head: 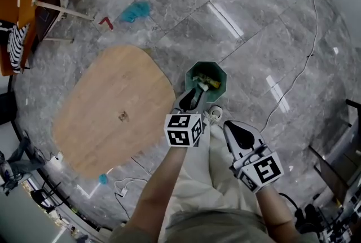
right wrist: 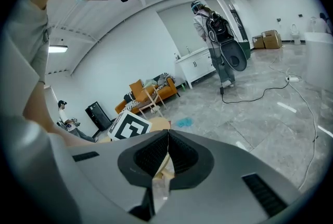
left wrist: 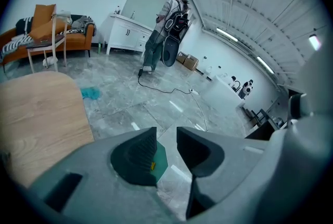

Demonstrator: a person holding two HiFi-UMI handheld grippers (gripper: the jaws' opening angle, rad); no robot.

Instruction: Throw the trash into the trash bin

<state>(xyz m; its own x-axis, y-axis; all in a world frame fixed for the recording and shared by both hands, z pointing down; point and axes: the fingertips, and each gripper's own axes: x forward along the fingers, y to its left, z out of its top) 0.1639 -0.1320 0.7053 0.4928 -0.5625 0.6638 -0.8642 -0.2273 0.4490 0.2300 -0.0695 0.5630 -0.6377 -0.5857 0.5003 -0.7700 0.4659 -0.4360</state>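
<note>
The left gripper (head: 194, 98) hangs over the green trash bin (head: 221, 74), its jaws parted and gripping nothing. The right gripper (head: 233, 128), nearer the person's legs, is clenched on a thin beige scrap (right wrist: 161, 172). Yellowish trash (head: 204, 83) lies in the bin. A rounded wooden table (head: 113, 106) stands just beside the bin. A black cable (head: 307, 56) trails over the grey floor, well apart. A blue cloth (head: 135, 11) lies beyond the table.

The left gripper (head: 196, 94) and right gripper (head: 228, 125) are pale grey moulded shells with dark ribbed jaws, each bearing a white cube (head: 183, 129) of black square markers, and the person wears cream trousers (head: 194, 180), a grey-olive top (head: 225, 229) and a white laced shoe (head: 214, 115).
</note>
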